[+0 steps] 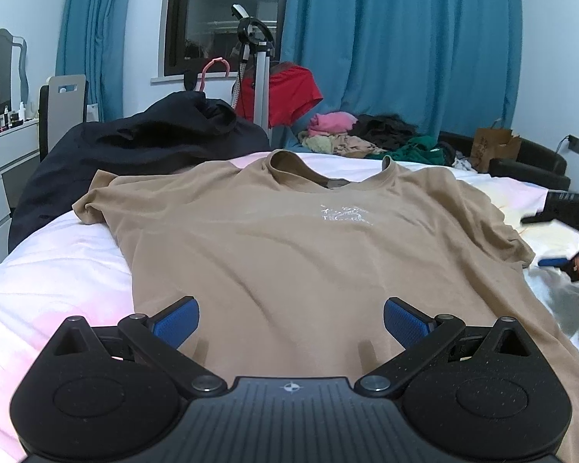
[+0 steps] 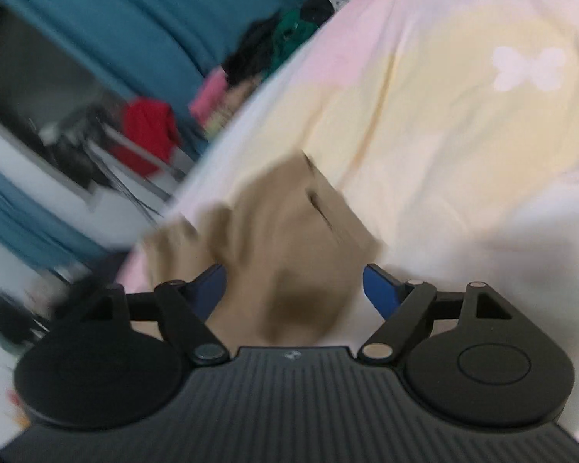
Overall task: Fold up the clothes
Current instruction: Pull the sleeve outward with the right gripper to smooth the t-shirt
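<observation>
Likely snag: both the left gripper and right gripper gape empty; tan t-shirt sleeve between right fingers is blurred, could bunch.

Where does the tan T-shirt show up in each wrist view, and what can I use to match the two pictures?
Left wrist: the tan T-shirt lies spread across the middle, collar away from camera.
Right wrist: its blurred sleeve sits lower centre, between the open fingers.
Shared landmark: red garment before the blue curtains.
</observation>
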The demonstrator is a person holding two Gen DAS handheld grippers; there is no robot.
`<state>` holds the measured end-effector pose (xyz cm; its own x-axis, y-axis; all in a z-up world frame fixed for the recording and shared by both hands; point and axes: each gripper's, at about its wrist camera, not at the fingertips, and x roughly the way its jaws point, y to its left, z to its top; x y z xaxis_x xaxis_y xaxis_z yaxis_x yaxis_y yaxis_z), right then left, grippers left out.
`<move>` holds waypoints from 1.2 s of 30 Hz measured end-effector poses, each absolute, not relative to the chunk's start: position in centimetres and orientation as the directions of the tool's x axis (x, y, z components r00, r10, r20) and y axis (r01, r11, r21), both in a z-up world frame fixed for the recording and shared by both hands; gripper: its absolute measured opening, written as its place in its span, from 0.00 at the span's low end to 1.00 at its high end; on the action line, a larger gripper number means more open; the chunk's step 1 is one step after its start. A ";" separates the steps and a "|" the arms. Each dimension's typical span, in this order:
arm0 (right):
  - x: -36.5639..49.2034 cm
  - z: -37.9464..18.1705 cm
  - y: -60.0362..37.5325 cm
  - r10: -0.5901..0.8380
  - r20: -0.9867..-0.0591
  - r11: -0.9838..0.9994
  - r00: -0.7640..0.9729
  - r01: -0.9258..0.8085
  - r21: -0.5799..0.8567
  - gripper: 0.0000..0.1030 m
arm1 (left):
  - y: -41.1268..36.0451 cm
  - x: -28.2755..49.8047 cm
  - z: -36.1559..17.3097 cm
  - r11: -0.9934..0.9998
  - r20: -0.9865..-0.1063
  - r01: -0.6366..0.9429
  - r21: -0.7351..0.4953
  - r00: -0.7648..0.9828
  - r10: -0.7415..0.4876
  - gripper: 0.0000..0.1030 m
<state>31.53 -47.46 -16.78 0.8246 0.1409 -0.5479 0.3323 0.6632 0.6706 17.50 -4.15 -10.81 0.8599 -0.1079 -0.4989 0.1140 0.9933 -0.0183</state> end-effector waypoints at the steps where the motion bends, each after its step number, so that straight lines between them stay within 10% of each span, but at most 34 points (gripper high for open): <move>1: 31.7 -17.1 -47.2 0.147 -0.558 0.665 0.817 0.335 0.667 0.79 | -4.2 17.4 -10.8 0.993 -0.497 0.116 -0.016 0.861 -0.108 1.00; 6: 33.0 -18.9 -46.6 0.139 -0.547 0.670 0.826 0.328 0.665 0.77 | -4.5 17.0 -10.9 0.992 -0.489 0.126 0.001 0.866 -0.109 1.00; 8: 33.2 -19.4 -46.0 0.094 -0.529 0.707 0.844 0.317 0.632 0.59 | -4.7 17.2 -11.1 0.992 -0.488 0.126 0.014 0.866 -0.104 1.00; 9: 33.3 -19.3 -45.7 0.062 -0.526 0.731 0.848 0.320 0.603 0.23 | -4.8 17.3 -11.1 0.992 -0.488 0.127 0.020 0.867 -0.101 1.00; 10: 33.1 -19.2 -45.6 0.036 -0.523 0.744 0.851 0.326 0.583 0.09 | -4.9 17.4 -11.2 0.992 -0.488 0.127 0.026 0.867 -0.098 1.00; 17: 27.4 -18.4 -49.5 -0.029 -0.380 0.599 0.925 0.320 0.734 0.08 | -4.4 17.5 -11.1 0.993 -0.493 0.115 -0.002 0.864 -0.101 1.00; 21: 25.1 -20.0 -51.6 -0.002 -0.350 0.461 0.937 0.311 0.831 0.12 | -4.1 17.0 -10.5 0.993 -0.476 0.114 -0.007 0.873 -0.103 1.00; 23: 24.7 -20.6 -52.4 0.051 -0.335 0.375 0.941 0.293 0.879 0.37 | -4.0 16.7 -10.3 0.994 -0.467 0.113 -0.006 0.878 -0.103 1.00; 24: 24.6 -20.8 -52.5 0.077 -0.324 0.342 0.943 0.280 0.897 0.73 | -4.0 16.6 -10.1 0.993 -0.463 0.114 -0.005 0.880 -0.103 1.00; 25: 24.5 -20.8 -52.3 0.101 -0.310 0.318 0.945 0.265 0.910 0.87 | -3.9 16.4 -10.0 0.993 -0.460 0.114 -0.003 0.882 -0.103 1.00; 36: 28.4 -21.5 -48.7 0.122 -0.352 0.498 0.928 0.249 0.830 0.87 | -4.4 16.7 -10.0 0.993 -0.460 0.118 -0.009 0.881 -0.109 1.00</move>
